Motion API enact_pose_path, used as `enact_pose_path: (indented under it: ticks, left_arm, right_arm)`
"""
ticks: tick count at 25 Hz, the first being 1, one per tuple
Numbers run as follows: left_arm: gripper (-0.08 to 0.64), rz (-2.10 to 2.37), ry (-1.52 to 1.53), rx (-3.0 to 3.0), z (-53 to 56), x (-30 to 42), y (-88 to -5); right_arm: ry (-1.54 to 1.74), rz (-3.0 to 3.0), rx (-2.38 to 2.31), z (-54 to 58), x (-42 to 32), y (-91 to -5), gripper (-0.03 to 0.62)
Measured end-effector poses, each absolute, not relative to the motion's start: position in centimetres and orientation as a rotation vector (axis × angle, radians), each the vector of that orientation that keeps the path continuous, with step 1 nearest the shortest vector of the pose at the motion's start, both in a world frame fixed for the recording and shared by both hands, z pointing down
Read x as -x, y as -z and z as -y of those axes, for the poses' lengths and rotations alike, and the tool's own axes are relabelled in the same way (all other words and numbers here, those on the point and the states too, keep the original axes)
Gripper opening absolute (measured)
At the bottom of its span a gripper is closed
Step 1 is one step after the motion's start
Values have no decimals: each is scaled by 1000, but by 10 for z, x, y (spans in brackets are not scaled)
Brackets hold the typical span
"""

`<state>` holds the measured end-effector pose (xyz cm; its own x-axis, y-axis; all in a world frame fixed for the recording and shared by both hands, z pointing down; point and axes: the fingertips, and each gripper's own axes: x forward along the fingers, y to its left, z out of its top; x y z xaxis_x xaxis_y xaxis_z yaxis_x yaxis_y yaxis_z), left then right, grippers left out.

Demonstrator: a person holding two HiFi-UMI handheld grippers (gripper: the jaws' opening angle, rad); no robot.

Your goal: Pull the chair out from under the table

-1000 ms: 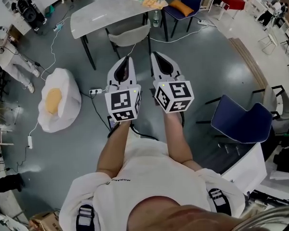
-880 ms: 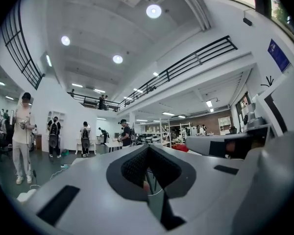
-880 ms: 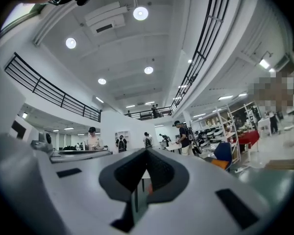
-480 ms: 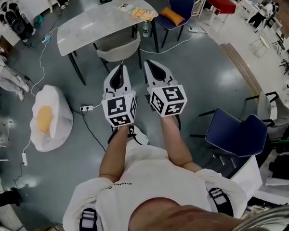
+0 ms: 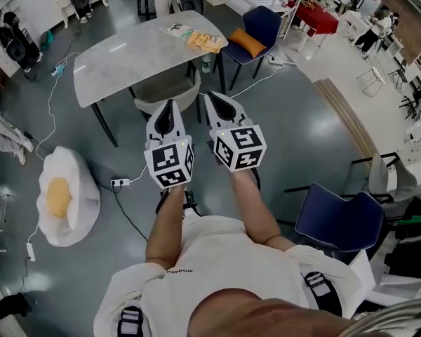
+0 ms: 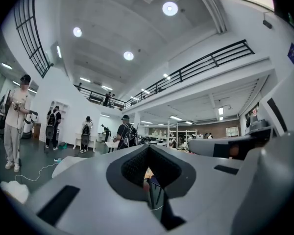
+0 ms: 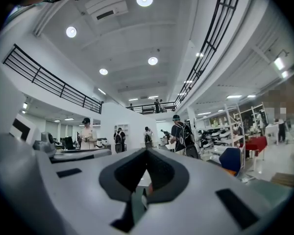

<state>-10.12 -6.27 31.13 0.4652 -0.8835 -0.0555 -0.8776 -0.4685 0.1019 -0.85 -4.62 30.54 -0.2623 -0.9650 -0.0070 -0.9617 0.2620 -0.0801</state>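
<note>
At the left of the head view lies a white beanbag (image 5: 69, 195). In the upper centre, the grey chair (image 5: 167, 88) sits tucked under the pale table (image 5: 119, 55), apart from both claws. The left gripper (image 5: 166, 107) and right gripper (image 5: 214, 98) are closed tight and hold nothing. At lower right stands a blue chair (image 5: 340, 220). Only the gripper views show the balcony railing (image 6: 210, 62) and standing people (image 6: 125, 133). The print on the shirt (image 5: 217, 258) is too small to read.

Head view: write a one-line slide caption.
Shut, empty left gripper and right gripper face grey chair tucked under table.
</note>
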Motion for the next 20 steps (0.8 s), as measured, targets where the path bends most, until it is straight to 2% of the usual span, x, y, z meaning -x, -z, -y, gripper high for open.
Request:
enact_pose_path:
  ticks: [9, 20]
  left_arm:
    - [3, 1612, 86, -2598, 120, 99, -334]
    - [3, 1747, 14, -2541, 173, 72, -337]
  right_arm:
    - [132, -2531, 1807, 110, 23, -322, 12]
    - [125, -2659, 1721, 176, -21, -332, 12]
